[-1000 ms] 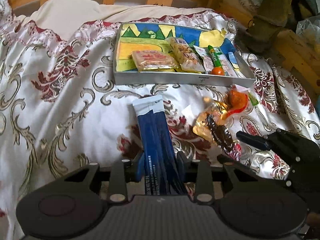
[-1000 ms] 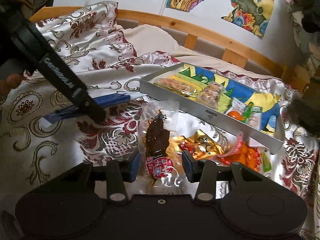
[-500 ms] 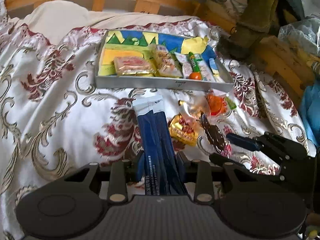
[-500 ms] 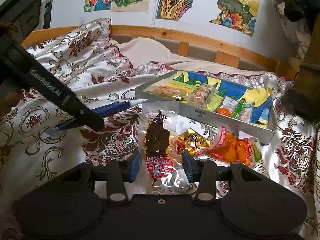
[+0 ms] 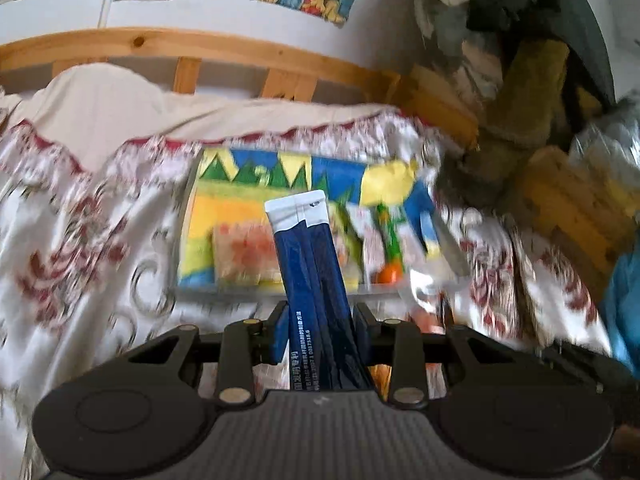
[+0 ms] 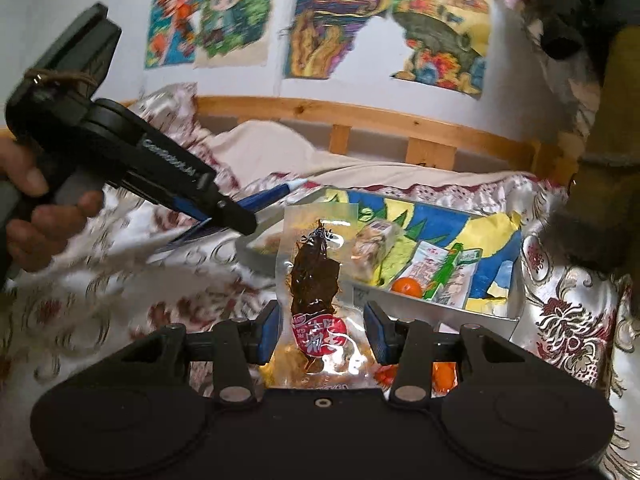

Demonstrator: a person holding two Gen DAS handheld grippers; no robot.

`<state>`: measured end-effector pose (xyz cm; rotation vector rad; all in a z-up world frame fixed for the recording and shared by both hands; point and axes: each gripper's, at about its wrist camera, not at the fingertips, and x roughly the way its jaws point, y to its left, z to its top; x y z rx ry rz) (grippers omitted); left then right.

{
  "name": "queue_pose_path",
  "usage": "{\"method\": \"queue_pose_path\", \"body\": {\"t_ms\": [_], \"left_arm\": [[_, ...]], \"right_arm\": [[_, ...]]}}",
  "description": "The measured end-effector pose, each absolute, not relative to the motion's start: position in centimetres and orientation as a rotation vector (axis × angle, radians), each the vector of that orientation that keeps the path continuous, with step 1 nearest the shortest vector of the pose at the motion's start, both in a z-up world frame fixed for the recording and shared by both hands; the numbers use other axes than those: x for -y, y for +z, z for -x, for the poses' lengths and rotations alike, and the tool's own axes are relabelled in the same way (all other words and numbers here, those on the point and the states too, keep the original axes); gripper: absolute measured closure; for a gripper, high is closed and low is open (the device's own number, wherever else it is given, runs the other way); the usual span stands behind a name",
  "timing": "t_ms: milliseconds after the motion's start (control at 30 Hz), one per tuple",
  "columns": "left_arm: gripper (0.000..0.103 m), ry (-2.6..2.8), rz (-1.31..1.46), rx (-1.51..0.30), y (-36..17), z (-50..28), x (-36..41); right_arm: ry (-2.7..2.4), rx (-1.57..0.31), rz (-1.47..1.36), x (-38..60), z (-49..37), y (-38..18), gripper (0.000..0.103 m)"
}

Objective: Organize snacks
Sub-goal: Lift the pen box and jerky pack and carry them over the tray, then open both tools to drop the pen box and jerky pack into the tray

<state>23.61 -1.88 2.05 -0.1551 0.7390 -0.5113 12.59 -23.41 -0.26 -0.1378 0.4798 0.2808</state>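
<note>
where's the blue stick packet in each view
Left wrist: blue stick packet stands at centre, clamped in the left gripper, white tip up.
Right wrist: blue stick packet shows left of centre, poking past the left gripper.
Shared landmark: grey tray.

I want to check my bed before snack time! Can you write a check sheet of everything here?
Surface: patterned satin bedspread.
Job's things: grey tray lined with a colourful drawing holds snack packets and a small orange; orange packets lie on the bedspread.
Clutter: nothing seen.
Grippers: left hand-held gripper shut on blue stick sachets; right hand-held gripper shut on clear packet of dark dried snack.
Cables: nothing seen.
Surroundings: wooden bed rail, wall drawings.
</note>
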Motion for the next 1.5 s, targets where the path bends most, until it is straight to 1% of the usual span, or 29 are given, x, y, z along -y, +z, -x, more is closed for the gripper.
{"method": "queue_pose_path", "body": {"t_ms": [200, 400, 600, 767, 900, 1067, 1300, 1333, 1400, 1433, 1467, 1500], "left_arm": [[0.066, -0.498, 0.145, -0.707, 2.7, -28.3, 4.8], [0.066, -0.466, 0.146, -0.754, 1.2, -33.0, 7.1], [0.066, -0.442, 0.118, -0.783, -0.7, -35.6, 8.7], [0.066, -0.437, 0.104, -0.795, -1.7, -36.8, 9.5], [0.066, -0.416, 0.069, -0.783, -2.3, -37.2, 10.1], [0.065, -0.389, 0.048, -0.769, -2.7, -37.6, 10.9], [0.064, -0.372, 0.042, -0.758, -2.8, -37.4, 11.3], [0.063, -0.371, 0.044, -0.76, -2.8, -37.4, 11.3], [0.058, -0.357, 0.051, -0.764, -2.8, -37.5, 11.2], [0.051, -0.351, 0.052, -0.77, -2.8, -37.5, 11.1], [0.046, -0.346, 0.051, -0.775, -2.7, -37.5, 11.1], [0.043, -0.339, 0.05, -0.775, -2.6, -37.5, 11.1]], "right_arm": [[0.25, -0.471, 0.09, 25.9, -16.6, 0.8, 0.056], [0.237, -0.5, 0.08, 28.3, -22.3, 0.9, 0.056], [0.232, -0.561, 0.045, 29.7, -28.6, 0.2, 0.056], [0.221, -0.597, 0.035, 30.2, -32.1, -0.8, 0.056], [0.213, -0.637, 0.053, 30.3, -33.2, -2.1, 0.056], [0.202, -0.686, 0.006, 30.9, -33.7, -3.7, 0.054], [0.189, -0.682, 0.003, 31.2, -33.5, -4.3, 0.052], [0.187, -0.682, 0.004, 31.2, -33.4, -4.3, 0.052], [0.184, -0.675, 0.003, 31.2, -33.3, -4.2, 0.051], [0.186, -0.671, -0.001, 31.3, -33.2, -4.0, 0.046], [0.187, -0.666, -0.008, 31.3, -33.1, -3.8, 0.041], [0.188, -0.658, -0.016, 31.3, -32.9, -3.6, 0.038]]}}
